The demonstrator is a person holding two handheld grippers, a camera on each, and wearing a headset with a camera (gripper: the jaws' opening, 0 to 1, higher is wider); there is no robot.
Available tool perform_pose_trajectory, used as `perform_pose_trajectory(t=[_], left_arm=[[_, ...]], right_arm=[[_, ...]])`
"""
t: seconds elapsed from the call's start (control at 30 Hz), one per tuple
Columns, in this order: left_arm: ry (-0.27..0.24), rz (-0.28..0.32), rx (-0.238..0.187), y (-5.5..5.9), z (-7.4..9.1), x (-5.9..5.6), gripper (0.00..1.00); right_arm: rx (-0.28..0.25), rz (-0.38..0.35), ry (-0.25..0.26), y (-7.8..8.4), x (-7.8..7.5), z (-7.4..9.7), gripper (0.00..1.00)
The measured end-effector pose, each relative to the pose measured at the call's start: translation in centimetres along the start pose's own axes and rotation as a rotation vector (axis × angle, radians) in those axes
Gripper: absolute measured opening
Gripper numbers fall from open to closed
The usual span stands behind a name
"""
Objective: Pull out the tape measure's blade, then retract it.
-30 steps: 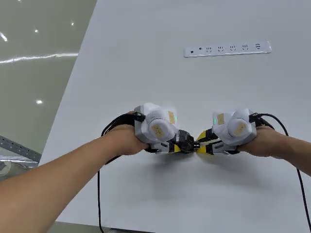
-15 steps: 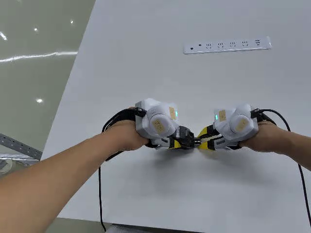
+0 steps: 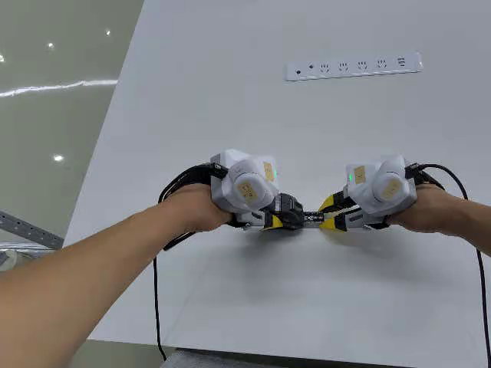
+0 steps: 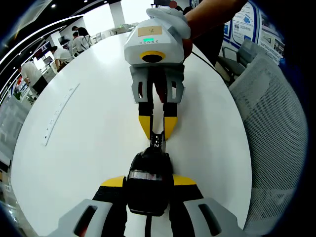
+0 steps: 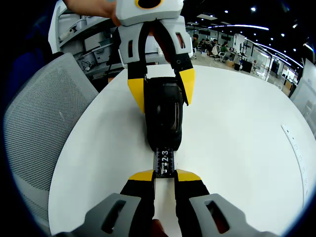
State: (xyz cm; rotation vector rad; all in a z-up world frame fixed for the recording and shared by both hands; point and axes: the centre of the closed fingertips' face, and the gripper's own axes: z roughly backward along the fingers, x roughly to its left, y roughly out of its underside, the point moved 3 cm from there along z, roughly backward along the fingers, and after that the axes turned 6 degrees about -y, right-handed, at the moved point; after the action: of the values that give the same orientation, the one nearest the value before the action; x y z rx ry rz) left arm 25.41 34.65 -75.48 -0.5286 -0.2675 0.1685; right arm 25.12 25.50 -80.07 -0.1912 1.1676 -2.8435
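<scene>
Black tape measure [image 5: 164, 116] is sitting clamped in my left hand-held gripper [image 4: 149, 182]; my right hand-held gripper [image 5: 164, 177] is pinching its blade [image 5: 164, 160].

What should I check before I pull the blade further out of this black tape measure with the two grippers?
1. Left gripper shut on the black plastic tape measure case: ok.
2. Right gripper shut on the tip of the narrow number-marked blade: ok.
3. Blade runs straight from case to right gripper, with no twist seen: ok.
4. Only a short length of blade is out, so there is more to pull: ok.
5. Blade lock on the case released: cannot tell.
6. Long white power strip lies far back on the white table, apart from both grippers: ok.
</scene>
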Motion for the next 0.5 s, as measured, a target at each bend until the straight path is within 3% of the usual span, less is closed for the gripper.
perform_pose_trajectory(t=[0.5], left_arm=[[0.003, -0.005, 0.009, 0.0, -0.1, 0.0, 0.29]], right_arm=[[0.009, -0.015, 0.004, 1.7, 0.6, 2.2, 0.11]])
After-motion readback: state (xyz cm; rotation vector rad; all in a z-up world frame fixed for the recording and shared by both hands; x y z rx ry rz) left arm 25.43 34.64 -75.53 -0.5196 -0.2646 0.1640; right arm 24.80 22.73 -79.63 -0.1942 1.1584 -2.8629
